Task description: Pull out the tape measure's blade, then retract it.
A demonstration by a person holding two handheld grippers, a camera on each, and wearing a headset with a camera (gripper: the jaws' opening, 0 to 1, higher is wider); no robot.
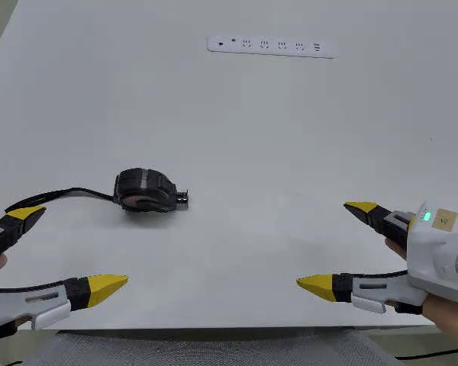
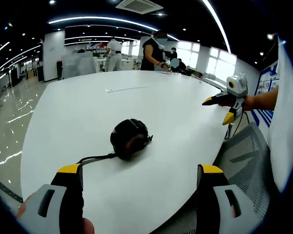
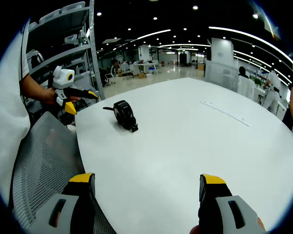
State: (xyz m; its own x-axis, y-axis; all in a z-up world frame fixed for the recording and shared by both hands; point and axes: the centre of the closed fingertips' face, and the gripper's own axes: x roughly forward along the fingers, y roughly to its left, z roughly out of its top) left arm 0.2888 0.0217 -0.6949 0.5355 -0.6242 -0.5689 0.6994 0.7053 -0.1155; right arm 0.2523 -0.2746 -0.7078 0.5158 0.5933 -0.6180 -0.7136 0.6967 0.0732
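The tape measure [image 1: 145,191] lies on the white desk [image 1: 290,137] left of centre in the head view, a dark case with its cord [image 1: 69,193] trailing off toward the left edge of the frame and the blade's end hook [image 1: 182,198] at the case's right end. The left gripper view shows the tape measure [image 2: 130,138] just above the middle, between and beyond the two yellow-tipped jaws, with the cord running toward the lower left. The right gripper view has it [image 3: 124,113] farther off, in the upper left. The left hand-held gripper [image 1: 84,244] sits at the lower left of the head view, released, its jaws spread wide and grasping nothing, near the tape measure but apart from it. The right hand-held gripper [image 1: 322,243] at the lower right is likewise released and empty, well apart from the tape measure, with a green light [image 1: 427,216] on its white body. Nothing stands between either one and the tape measure. Each gripper view catches the other hand-held gripper at its side, held in a hand. A white power strip [image 1: 272,46] lies near the top of the head view. A grey mesh chair [image 1: 214,351] shows along the bottom edge. The left gripper view adds people [image 2: 154,48] standing beyond the desk's far end; the right gripper view adds a metal shelf [image 3: 63,39] at the upper left.
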